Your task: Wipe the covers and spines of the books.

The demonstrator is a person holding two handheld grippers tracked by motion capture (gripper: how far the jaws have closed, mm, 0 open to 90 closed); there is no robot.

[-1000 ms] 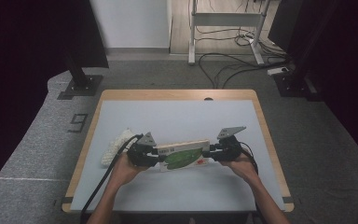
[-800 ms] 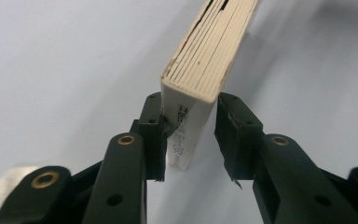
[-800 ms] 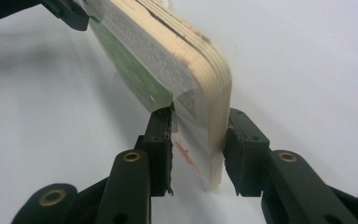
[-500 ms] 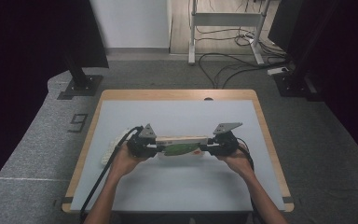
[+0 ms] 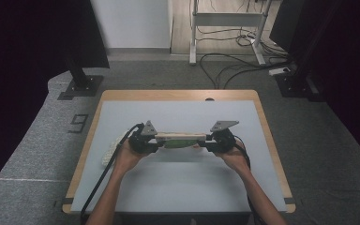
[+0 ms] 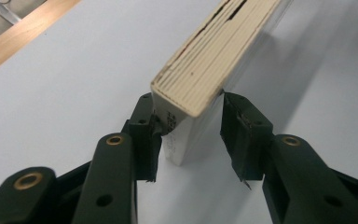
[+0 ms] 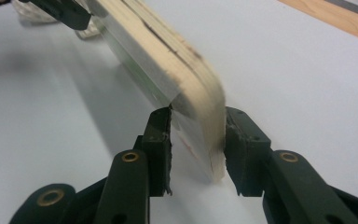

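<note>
jaws: my left gripper (image 6: 189, 135) and right gripper (image 7: 198, 151) are matte black, with brass-ringed holes
plates: grey, three-cornered, mid-frame in the high view
cable: black, trailing to the lower left
forearms: bare, no sleeves

Grey-topped table (image 5: 178, 183); white cloth (image 5: 113, 149) lying near its left edge

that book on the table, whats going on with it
A person holds a book between two handheld grippers, one at each end, standing it on edge on the grey table. The left gripper clamps one end, where the page block faces up; the right gripper clamps the other end. The book stretches across the middle of the table between both hands. A whitish object lies on the table by the person's left hand; what it is cannot be told.
</note>
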